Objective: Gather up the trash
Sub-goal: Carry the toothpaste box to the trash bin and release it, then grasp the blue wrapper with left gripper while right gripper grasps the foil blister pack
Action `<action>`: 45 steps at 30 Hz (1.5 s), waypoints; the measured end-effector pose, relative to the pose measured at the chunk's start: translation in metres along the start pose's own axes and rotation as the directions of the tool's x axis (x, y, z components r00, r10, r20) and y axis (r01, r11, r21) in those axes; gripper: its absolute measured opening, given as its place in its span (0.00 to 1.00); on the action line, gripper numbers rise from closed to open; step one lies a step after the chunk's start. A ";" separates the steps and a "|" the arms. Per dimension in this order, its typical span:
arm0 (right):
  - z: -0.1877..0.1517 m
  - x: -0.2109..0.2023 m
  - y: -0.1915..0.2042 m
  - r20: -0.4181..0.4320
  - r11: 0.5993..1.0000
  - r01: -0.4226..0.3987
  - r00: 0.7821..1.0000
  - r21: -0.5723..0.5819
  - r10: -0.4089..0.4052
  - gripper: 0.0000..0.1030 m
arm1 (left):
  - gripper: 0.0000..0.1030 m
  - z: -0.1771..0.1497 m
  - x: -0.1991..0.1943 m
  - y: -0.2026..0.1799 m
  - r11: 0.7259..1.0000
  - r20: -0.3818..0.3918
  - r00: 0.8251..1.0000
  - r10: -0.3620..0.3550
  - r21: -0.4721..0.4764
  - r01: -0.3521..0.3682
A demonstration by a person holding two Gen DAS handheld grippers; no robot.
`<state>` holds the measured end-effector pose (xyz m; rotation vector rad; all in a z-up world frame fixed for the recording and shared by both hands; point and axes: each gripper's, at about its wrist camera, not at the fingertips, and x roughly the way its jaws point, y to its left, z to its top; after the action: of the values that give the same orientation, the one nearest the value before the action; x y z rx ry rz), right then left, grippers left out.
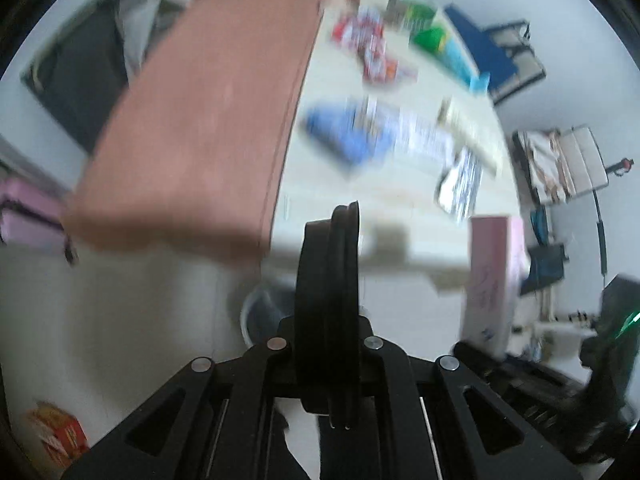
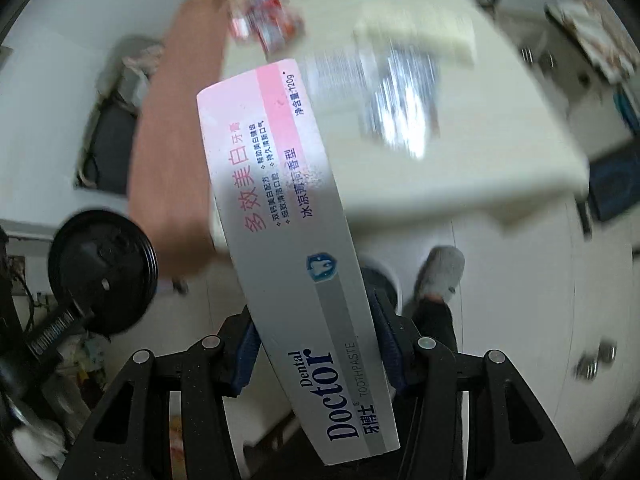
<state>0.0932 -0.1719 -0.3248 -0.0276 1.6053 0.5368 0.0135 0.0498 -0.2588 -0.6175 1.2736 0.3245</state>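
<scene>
My left gripper (image 1: 329, 264) is shut on a black plastic cup lid (image 1: 326, 304), seen edge-on in the left wrist view. The same lid (image 2: 102, 272) shows flat at the left of the right wrist view. My right gripper (image 2: 316, 332) is shut on a long pink and grey toothpaste box (image 2: 280, 216), with its blue pads (image 2: 248, 344) pressed on the box's sides. That box (image 1: 492, 276) also stands upright at the right of the left wrist view. A round white-rimmed bin (image 1: 256, 312) sits on the floor below both grippers, mostly hidden; its rim (image 2: 390, 276) peeks out behind the box.
A cream table (image 1: 352, 208) with a pink mat (image 1: 208, 120) holds blurred red wrappers (image 1: 366, 44), blue packets (image 1: 348, 136), a silver packet (image 1: 460, 188) and a green box (image 1: 428, 36). A person's grey slipper (image 2: 440, 272) stands by the bin. A red box (image 1: 60, 432) lies on the floor.
</scene>
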 end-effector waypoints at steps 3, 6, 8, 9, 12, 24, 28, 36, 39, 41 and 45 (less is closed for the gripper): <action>-0.046 0.049 -0.017 -0.096 0.999 0.007 0.995 0.033 -0.003 0.52 | 0.05 -0.032 0.052 0.012 1.000 -0.097 0.995 -0.007 -0.008 0.007; -0.075 0.118 -0.037 -0.167 0.999 0.010 0.986 0.049 -0.002 0.52 | 0.05 -0.053 0.123 0.026 0.999 -0.166 0.986 -0.002 -0.038 -0.004; -0.083 0.166 -0.053 -0.203 0.998 0.003 0.979 0.069 0.011 0.52 | 0.05 -0.060 0.172 0.036 0.998 -0.202 0.979 -0.011 -0.061 -0.002; -0.084 0.195 -0.061 -0.221 0.997 0.004 0.975 0.076 0.013 0.52 | 0.05 -0.063 0.199 0.041 0.998 -0.221 0.975 -0.008 -0.069 -0.008; -0.086 0.277 -0.081 -0.264 0.996 0.001 0.964 0.088 0.022 0.52 | 0.06 -0.073 0.277 0.053 0.998 -0.282 0.959 -0.011 -0.068 -0.008; -0.067 0.454 -0.134 -0.316 0.998 0.049 0.948 0.025 -0.039 0.97 | 0.96 -0.110 0.428 0.108 0.993 -0.300 0.949 0.100 -0.036 -0.116; -0.071 0.445 -0.140 -0.262 0.991 0.130 0.958 0.027 -0.119 1.00 | 1.00 -0.121 0.424 0.114 0.988 -0.282 0.950 0.134 -0.030 -0.149; -0.076 0.404 -0.127 -0.152 0.968 0.252 0.956 -0.016 -0.252 1.00 | 1.00 -0.136 0.387 0.108 0.968 -0.204 0.946 0.250 0.041 -0.247; -0.076 0.386 -0.124 -0.124 0.964 0.265 0.956 -0.011 -0.265 1.00 | 1.00 -0.140 0.368 0.108 0.965 -0.188 0.946 0.263 0.046 -0.259; -0.076 0.372 -0.122 -0.111 0.964 0.265 0.958 -0.006 -0.264 1.00 | 1.00 -0.137 0.355 0.108 0.962 -0.177 0.946 0.272 0.053 -0.267; -0.082 0.335 -0.109 -0.079 0.963 0.269 0.960 -0.012 -0.269 1.00 | 1.00 -0.140 0.316 0.102 0.955 -0.149 0.944 0.295 0.063 -0.288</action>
<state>0.0122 -0.1974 -0.6762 -0.2679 1.6465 0.3278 -0.0650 0.0145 -0.6089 -0.4247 1.5241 0.5014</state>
